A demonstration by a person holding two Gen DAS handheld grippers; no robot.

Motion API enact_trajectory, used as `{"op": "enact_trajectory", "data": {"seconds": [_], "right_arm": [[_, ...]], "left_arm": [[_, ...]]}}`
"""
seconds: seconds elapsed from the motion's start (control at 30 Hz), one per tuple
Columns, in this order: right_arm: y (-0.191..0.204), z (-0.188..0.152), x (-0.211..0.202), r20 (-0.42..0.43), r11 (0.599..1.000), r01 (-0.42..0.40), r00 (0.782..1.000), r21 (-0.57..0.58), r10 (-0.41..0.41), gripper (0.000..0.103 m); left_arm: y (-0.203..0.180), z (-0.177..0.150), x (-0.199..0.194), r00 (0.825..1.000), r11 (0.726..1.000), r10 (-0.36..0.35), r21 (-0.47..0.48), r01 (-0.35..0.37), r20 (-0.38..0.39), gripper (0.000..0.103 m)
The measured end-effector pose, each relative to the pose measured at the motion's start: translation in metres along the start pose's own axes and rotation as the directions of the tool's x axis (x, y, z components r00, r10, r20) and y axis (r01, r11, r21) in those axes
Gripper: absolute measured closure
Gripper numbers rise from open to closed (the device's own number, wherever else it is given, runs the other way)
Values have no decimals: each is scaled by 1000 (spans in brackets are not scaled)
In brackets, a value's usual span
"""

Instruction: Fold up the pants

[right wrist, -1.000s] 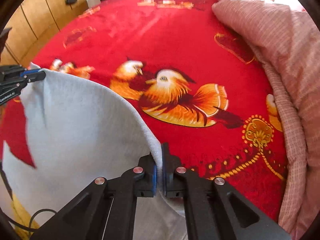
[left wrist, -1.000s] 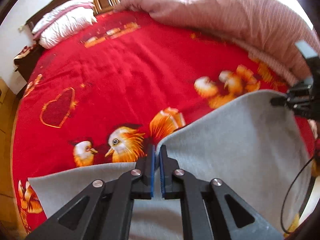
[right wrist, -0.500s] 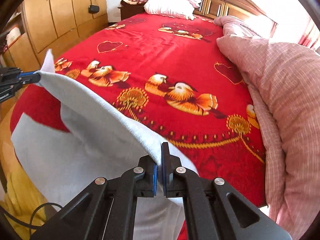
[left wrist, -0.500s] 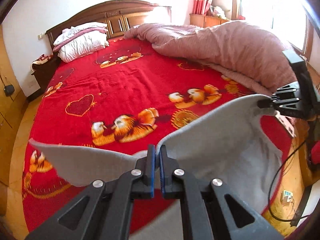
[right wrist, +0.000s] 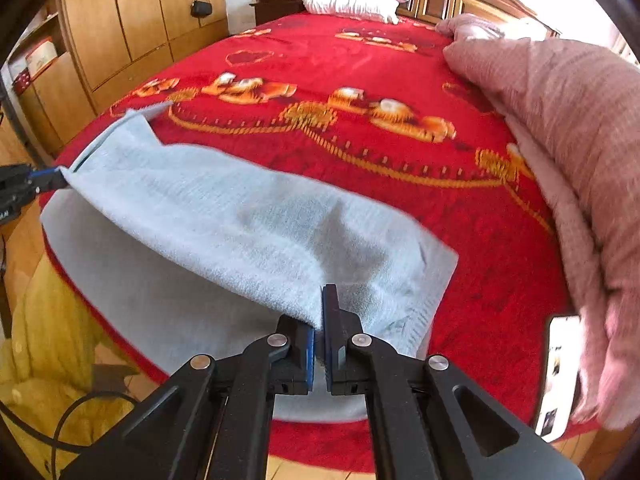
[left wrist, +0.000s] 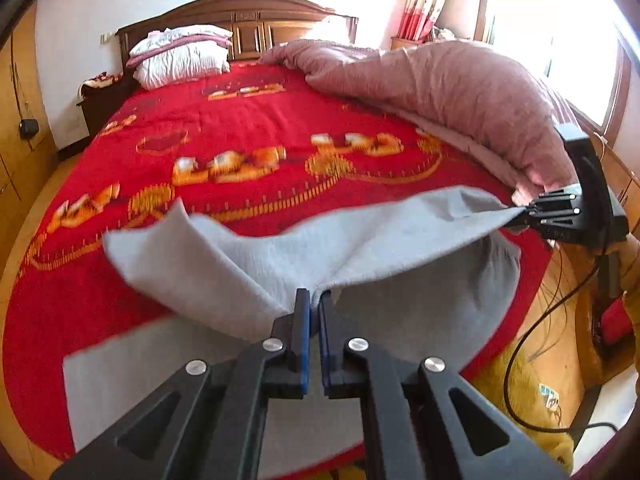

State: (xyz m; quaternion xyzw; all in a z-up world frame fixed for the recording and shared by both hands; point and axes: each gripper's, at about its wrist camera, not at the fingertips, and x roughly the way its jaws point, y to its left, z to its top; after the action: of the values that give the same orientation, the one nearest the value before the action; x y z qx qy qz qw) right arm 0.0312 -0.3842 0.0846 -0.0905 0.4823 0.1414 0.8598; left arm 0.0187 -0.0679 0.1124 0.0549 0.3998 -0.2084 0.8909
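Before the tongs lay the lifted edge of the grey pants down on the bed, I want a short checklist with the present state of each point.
1. Left tongs shut on the grey pants: ok.
2. Right tongs shut on the same lifted edge: ok.
3. Edge between both tongs free of sag: not ok, it dips in the middle.
4. Lower layer flat on the red blanket: cannot tell.
5. Pink duvet apart from the pants: ok.
6. Phone apart from the pants: ok.
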Motion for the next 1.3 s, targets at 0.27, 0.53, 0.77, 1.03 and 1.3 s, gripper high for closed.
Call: {"op": "enact_trajectory", "data": {"seconds": [0.27, 0.53, 0.77, 1.03, 1.3], "right_arm": [[13, -35, 22, -63, 1000, 13, 998, 6, -12, 98], [8, -53, 36, -60, 994, -6, 998, 105, 12, 91], [0, -72, 20, -25, 978, -57, 998, 200, 63, 77], [-17, -85, -13, 11, 953, -40, 999, 300, 38, 63], [-58, -87, 0, 5, 862, -67, 997, 502, 74, 63]], "left_arm": [[-1, -54, 8, 998, 991, -59, -119, 55, -32, 99], [-4, -76, 22, 994, 991, -46, -131, 32, -101, 97], [-1, -90, 14, 989, 982, -76, -182, 53, -123, 77], [13, -87, -4, 993, 968, -79, -246, 55, -88, 63], [27, -76, 8, 993, 944, -47, -330, 10, -105, 54]]}}
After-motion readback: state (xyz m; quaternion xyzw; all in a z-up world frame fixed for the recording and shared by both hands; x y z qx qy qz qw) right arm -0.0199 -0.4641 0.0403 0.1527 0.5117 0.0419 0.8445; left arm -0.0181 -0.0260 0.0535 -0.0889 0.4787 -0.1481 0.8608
